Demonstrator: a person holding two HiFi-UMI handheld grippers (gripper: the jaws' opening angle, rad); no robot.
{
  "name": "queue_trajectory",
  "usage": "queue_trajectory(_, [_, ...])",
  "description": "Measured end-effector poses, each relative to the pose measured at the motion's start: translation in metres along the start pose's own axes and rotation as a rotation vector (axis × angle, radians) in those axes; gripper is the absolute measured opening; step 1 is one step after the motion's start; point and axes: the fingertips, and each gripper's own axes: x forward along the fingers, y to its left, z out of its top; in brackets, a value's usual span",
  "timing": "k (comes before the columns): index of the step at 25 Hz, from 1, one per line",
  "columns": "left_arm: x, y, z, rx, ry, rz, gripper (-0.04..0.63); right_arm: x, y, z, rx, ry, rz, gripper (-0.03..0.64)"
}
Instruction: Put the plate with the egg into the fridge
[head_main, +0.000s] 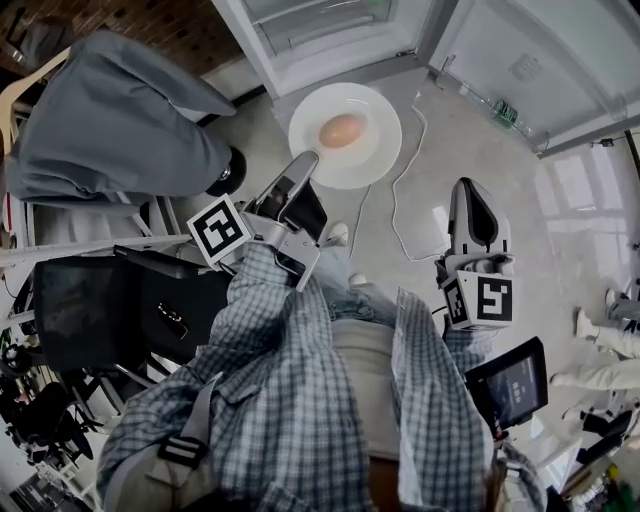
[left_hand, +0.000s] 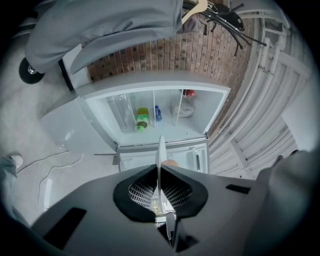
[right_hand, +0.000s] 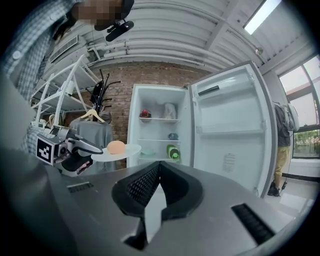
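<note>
A white plate (head_main: 372, 150) with a brown egg (head_main: 342, 130) on it hangs in the air, level. My left gripper (head_main: 304, 168) is shut on the plate's near rim. In the left gripper view the plate (left_hand: 160, 150) shows edge-on between the jaws, with a bit of the egg (left_hand: 171, 163) behind it. The right gripper view shows the plate (right_hand: 119, 152) and egg (right_hand: 116, 147) at left, held out toward the open fridge (right_hand: 159, 131). My right gripper (head_main: 472, 200) is shut with nothing in it, off to the plate's right.
The fridge door (right_hand: 231, 125) stands swung wide to the right. The shelves hold a green bottle (right_hand: 173, 152), a bowl (right_hand: 172, 136) and a red item (right_hand: 145, 113). A grey jacket (head_main: 110, 120) hangs at left. A white cable (head_main: 400, 205) lies on the floor.
</note>
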Motion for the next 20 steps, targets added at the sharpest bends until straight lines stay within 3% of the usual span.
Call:
queue_trajectory(14, [0.057,0.017,0.086,-0.014,0.008,0.003,0.017,0.111,0.008,0.018,-0.038,0.015,0.023,0.006])
queue_trajectory(20, [0.077,0.027,0.105,-0.022,0.027,-0.003,0.017,0.137,0.012,0.013,-0.04,0.031,0.012,0.006])
